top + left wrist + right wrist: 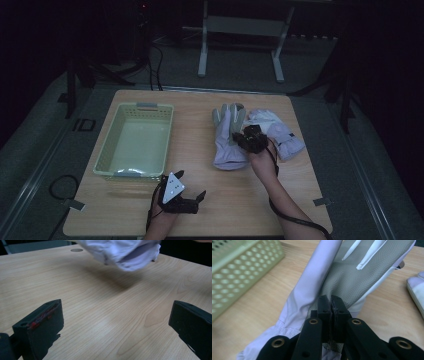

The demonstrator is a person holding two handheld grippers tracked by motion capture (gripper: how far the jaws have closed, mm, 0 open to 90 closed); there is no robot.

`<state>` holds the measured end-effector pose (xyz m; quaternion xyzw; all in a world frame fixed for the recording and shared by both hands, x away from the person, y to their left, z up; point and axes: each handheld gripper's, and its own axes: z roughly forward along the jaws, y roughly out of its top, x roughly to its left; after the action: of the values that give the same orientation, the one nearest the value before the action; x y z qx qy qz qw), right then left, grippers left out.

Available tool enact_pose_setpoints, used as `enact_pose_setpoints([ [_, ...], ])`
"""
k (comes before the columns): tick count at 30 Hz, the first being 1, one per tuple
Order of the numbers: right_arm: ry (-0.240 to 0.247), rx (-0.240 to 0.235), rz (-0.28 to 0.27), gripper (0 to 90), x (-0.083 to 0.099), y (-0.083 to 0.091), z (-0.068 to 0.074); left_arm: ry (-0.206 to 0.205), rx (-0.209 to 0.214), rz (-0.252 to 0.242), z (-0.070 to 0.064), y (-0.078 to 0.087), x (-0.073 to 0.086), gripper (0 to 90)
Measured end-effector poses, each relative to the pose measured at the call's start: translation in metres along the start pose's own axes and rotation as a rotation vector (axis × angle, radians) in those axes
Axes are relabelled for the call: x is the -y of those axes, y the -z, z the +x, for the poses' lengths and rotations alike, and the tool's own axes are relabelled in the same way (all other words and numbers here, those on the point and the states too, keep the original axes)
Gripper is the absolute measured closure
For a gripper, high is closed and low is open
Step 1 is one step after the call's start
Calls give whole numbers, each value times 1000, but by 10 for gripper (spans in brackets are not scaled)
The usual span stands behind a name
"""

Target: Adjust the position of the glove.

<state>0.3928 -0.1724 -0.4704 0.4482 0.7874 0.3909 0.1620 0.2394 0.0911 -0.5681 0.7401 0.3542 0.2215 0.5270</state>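
Observation:
A pale lilac glove (226, 145) with a grey palm lies flat on the wooden table (240, 200), right of centre. My right gripper (247, 139) sits on its right side. In the right gripper view the jaws (331, 302) are pressed together on the glove's grey palm fabric (352, 277). A second, whiter glove (277, 130) lies just to the right, and its edge (417, 290) is in sight. My left gripper (191, 183) hovers near the table's front edge with its jaws spread wide (117, 320) over bare wood. The lilac glove's cuff (125, 252) lies ahead of it.
A pale green perforated basket (107, 150) stands on the left half of the table with nothing in it; its wall (237, 277) is left of the glove. Cables trail from both grippers. A metal frame stands on the floor beyond the table.

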Motion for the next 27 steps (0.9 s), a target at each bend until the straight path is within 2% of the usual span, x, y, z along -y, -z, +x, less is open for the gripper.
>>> enact_pose_setpoints([
  [1, -19, -7, -17, 868, 6, 12, 2, -1, 0, 0, 0, 0, 0, 0],
  [3, -38, -16, -30, 868, 13, 22, 4, 0, -2, -1, 0, 0, 0, 0],
  [6, -54, -22, -29, 867, 20, 30, 5, 0, -5, -2, 0, 0, 0, 0],
  [8, -67, -14, -30, 868, 31, 39, 6, -1, -5, -2, 0, 0, 0, 0],
  [12, -45, 8, -18, 867, 48, 45, 12, -4, -4, 0, -1, 0, 0, 0],
  [18, -48, 4, 15, 868, 66, 40, 14, -1, -7, -2, -1, 0, 0, 0],
  [20, -51, 8, 35, 868, 73, 34, 14, -3, -7, -2, -1, 0, 0, 0],
  [22, -26, 13, 65, 867, 80, 24, 13, -4, -8, -3, -1, 0, 0, 0],
  [27, -14, 18, 111, 848, 87, 12, 8, -6, -7, -2, -1, 0, 0, 0],
])
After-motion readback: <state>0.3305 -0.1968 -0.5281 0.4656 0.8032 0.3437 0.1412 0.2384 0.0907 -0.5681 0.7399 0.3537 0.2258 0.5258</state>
